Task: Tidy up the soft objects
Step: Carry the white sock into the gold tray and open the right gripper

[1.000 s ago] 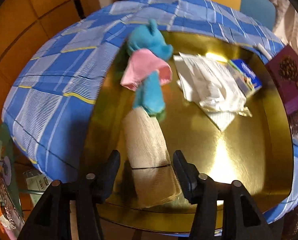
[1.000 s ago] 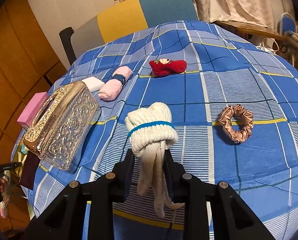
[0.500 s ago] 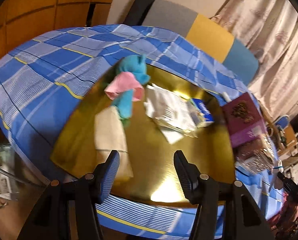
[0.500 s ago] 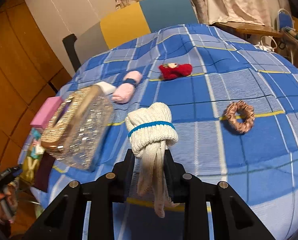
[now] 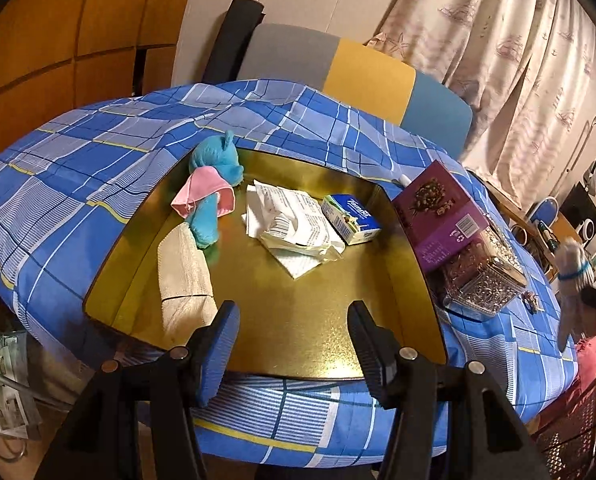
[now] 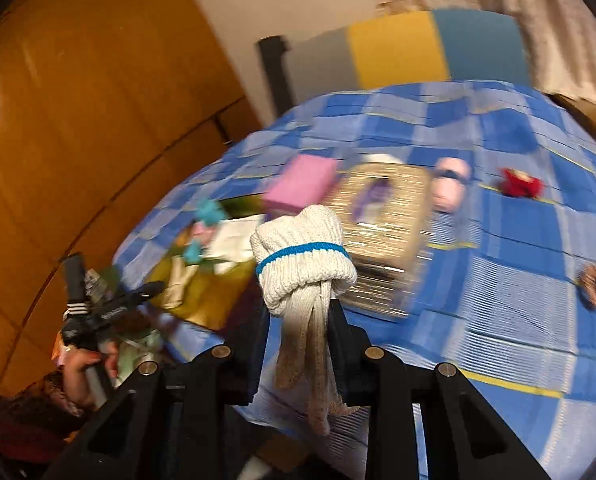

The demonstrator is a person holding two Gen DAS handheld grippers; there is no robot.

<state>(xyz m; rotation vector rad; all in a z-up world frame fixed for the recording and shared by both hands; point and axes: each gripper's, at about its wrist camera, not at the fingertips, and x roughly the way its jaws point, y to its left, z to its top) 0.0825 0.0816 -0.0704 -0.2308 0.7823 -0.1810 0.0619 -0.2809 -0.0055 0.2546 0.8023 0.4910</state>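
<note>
Left hand-held gripper [image 5: 294, 332] spread, empty over gold tray [image 5: 298, 320] — only right view shows right hand-held gripper [image 6: 296, 324] pinching rolled sock [image 6: 304, 256].

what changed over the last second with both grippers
The left gripper pulled back from the beige cloth in the gold tray, jaws open. The right gripper swung left toward the tray, carrying the knotted white glove. Its grip and the tray contents are unchanged.
</note>
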